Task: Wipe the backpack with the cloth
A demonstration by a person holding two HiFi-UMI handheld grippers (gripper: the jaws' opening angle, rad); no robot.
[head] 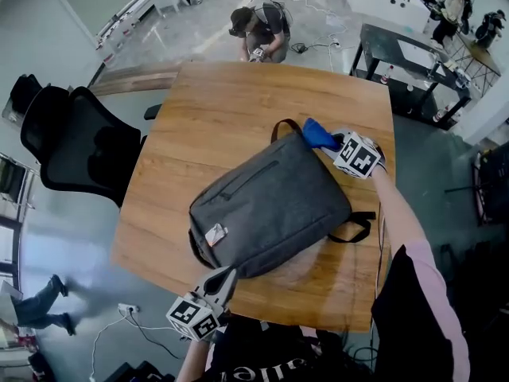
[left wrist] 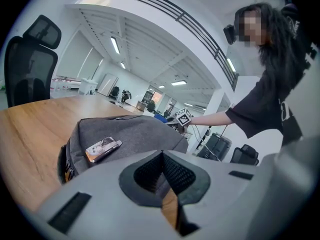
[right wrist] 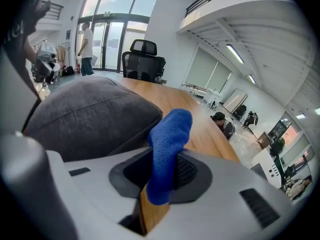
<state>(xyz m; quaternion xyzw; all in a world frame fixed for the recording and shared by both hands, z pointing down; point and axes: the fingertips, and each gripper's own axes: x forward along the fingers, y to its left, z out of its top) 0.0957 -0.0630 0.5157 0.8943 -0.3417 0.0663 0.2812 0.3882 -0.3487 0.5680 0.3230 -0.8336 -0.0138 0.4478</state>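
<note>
A grey backpack point(head: 270, 209) lies flat on the wooden table point(head: 231, 110), its handle toward the far right. My right gripper point(head: 338, 144) hovers at that top corner, shut on a blue cloth point(head: 318, 136) that sticks out past the jaws and touches the bag near the handle. In the right gripper view the cloth point(right wrist: 167, 144) stands up between the pads of the right gripper point(right wrist: 167, 156), beside the backpack point(right wrist: 85, 114). My left gripper point(head: 220, 281) sits at the bag's near bottom edge; in its own view the left gripper point(left wrist: 161, 156) is shut, pinching grey fabric of the backpack point(left wrist: 130, 134).
A small label point(left wrist: 102, 149) is fixed to the bag's front. A black office chair point(head: 79, 142) stands left of the table. A person point(head: 258, 30) crouches beyond the far edge. A dark side table point(head: 406, 62) stands at the back right.
</note>
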